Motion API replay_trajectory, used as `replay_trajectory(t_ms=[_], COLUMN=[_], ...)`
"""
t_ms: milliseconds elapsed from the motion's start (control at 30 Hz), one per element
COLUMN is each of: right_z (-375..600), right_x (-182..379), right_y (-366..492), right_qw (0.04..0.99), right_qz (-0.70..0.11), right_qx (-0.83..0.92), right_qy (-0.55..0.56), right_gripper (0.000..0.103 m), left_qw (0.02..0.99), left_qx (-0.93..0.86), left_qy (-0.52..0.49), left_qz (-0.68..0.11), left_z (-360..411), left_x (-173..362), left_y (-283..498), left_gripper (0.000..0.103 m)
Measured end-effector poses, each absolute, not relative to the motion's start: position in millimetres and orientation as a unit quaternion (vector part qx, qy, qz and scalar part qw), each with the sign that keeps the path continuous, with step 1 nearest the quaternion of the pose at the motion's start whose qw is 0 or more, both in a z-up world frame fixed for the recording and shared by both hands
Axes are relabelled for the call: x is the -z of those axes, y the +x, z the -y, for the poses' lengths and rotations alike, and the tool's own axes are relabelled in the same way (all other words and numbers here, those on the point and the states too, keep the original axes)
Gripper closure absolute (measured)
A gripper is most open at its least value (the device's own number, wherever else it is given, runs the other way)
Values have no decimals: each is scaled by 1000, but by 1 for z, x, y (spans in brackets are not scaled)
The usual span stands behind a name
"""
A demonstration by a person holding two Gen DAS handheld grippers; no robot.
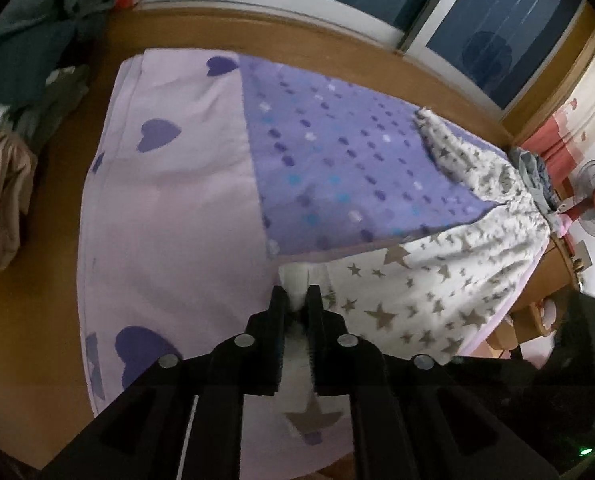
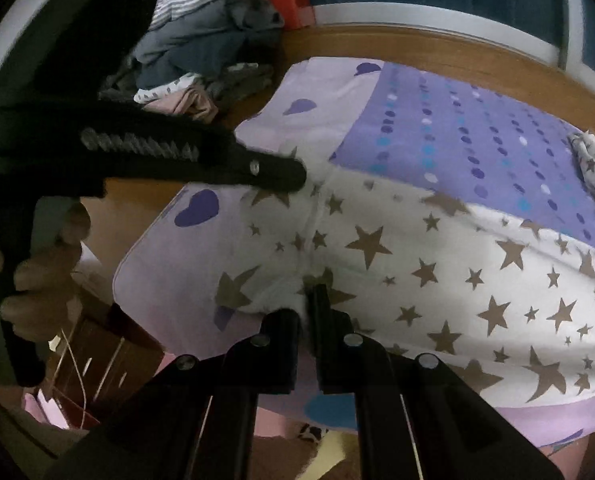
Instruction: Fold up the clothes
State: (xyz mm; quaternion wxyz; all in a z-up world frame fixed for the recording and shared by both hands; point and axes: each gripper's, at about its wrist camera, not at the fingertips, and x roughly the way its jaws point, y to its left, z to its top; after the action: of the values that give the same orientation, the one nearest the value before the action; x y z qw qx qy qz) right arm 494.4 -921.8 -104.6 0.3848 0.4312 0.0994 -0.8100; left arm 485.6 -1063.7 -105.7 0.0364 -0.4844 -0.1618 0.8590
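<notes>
White star-print garment – pinched in both tongs

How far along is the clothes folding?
Done: a folded pink piece lies at the side. In hand: both the left gripper and the right gripper pinch an edge of the star-print garment, spread over the purple sheet. Left: that garment, plus the heap of clothes.

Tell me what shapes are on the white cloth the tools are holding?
Brownish-grey stars on the white star-print cloth, clearest in the right wrist view.
</notes>
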Motion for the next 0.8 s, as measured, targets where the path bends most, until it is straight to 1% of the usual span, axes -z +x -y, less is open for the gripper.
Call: replay_trajectory(t_ms=[33, 133, 300, 367, 400, 433, 500, 533, 633, 800], right_z=[922, 923, 921, 918, 919, 922, 934, 938, 944, 921], right_x=[105, 102, 86, 80, 81, 85, 99, 102, 95, 74], right_y=[495, 497, 504, 504, 502, 502, 501, 503, 512, 515], right_qw=[384, 374, 369, 376, 382, 387, 397, 400, 404, 378], right_qz=[-99, -103, -100, -86, -80, -79, -90, -100, -123, -115], right_qx=[810, 814, 826, 827, 823, 816, 793, 791, 795, 829], right_qy=[432, 432, 415, 410, 413, 423, 453, 452, 434, 395], right_gripper=[93, 93, 88, 77, 65, 61, 61, 58, 58, 58], left_qw=[21, -4, 19, 24, 28, 31, 38, 41, 51, 67], left_qx=[-861, -863, -862, -863, -863, -863, -863, -864, -866, -868], left_qy=[-486, -487, -482, -479, -479, -478, -478, -478, -478, -477], left_qz=[150, 131, 155, 157, 159, 161, 157, 153, 140, 118], left_z=[1066, 1074, 1092, 1095, 1094, 1093, 1088, 1085, 1076, 1060], left_x=[108, 112, 105, 102, 101, 100, 98, 96, 92, 84], left_y=[485, 486, 489, 490, 491, 491, 491, 491, 490, 488], left_gripper=[91, 91, 91, 90, 90, 90, 88, 87, 85, 84])
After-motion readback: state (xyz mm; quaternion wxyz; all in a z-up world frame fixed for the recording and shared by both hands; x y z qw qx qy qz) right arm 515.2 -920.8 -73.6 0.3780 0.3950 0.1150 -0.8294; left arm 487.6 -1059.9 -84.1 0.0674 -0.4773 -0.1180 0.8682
